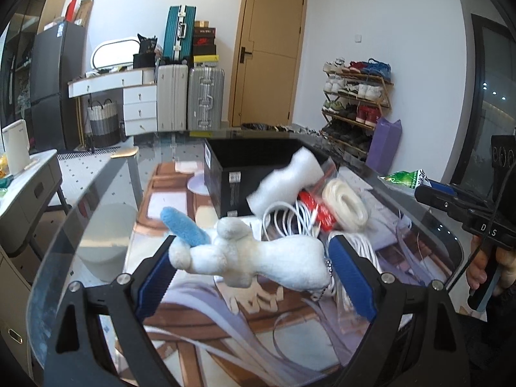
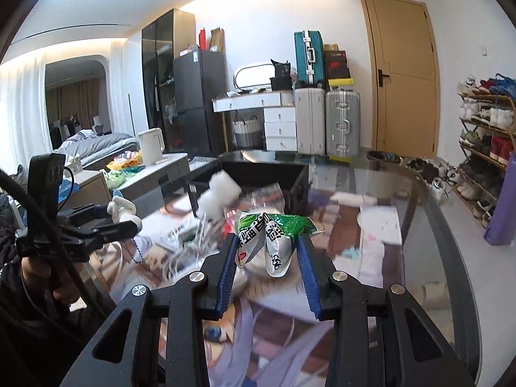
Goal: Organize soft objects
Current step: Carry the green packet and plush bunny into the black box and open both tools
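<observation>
My left gripper [image 1: 254, 251] is shut on a white plush toy [image 1: 258, 258] with a blue ear [image 1: 185, 227] and a small key chain, held above the table. My right gripper [image 2: 267, 242] is shut on a green and clear snack packet [image 2: 274, 235], also held above the table. The packet shows at the right in the left wrist view [image 1: 406, 180]; the plush shows at the left in the right wrist view [image 2: 124, 209]. A black open box [image 1: 254, 167] stands ahead of both grippers, with a white foam block [image 1: 290, 177] leaning at its front.
White cables [image 1: 290, 219], a cream coiled cord [image 1: 345, 203] and a red packet [image 1: 314, 209] lie in a heap in front of the box. The glass table [image 1: 96, 225] covers a printed mat. Suitcases, drawers, a door and a shoe rack [image 1: 354, 103] stand behind.
</observation>
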`<state>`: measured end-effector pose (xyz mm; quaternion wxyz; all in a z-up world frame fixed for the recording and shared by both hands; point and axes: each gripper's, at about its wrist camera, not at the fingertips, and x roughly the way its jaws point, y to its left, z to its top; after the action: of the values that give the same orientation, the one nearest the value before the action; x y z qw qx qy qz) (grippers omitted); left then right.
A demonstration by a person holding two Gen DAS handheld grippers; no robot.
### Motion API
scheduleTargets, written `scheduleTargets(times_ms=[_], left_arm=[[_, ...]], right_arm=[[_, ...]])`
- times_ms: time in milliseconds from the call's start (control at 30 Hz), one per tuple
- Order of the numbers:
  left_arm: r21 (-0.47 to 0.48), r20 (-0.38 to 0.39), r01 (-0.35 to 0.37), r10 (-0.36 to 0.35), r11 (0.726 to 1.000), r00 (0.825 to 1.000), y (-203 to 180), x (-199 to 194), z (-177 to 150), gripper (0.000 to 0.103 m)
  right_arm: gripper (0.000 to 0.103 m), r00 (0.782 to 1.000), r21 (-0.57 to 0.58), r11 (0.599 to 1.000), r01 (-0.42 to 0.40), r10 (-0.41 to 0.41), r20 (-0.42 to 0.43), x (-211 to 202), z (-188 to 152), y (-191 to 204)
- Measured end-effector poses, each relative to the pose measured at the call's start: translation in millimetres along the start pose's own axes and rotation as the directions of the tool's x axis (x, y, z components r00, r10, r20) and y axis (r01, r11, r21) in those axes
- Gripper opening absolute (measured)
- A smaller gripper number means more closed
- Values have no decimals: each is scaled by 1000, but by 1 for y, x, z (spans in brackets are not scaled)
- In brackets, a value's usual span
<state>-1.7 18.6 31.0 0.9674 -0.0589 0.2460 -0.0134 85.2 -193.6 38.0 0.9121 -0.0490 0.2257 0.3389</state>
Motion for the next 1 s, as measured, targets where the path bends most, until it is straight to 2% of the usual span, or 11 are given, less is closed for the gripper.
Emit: scheduleTargets(times_ms=[267, 600, 800, 1000], left_arm=[[17, 57, -21, 20, 1000, 998, 0, 1, 25, 92], [51, 95, -55, 50, 997, 994, -2, 21, 61, 92], [46, 99, -77, 73, 996, 992, 0, 42, 76, 92], [15, 81, -85, 84, 996, 993, 7, 66, 87, 92]], right_arm=[[37, 999, -12, 1000, -12, 13, 40, 11, 28, 2], [37, 998, -33, 998, -46, 47, 40, 35, 51, 4], [37, 997, -30, 998, -57, 58, 48, 54, 65, 0], [38, 997, -13, 998, -68, 68, 21, 80, 77, -9]])
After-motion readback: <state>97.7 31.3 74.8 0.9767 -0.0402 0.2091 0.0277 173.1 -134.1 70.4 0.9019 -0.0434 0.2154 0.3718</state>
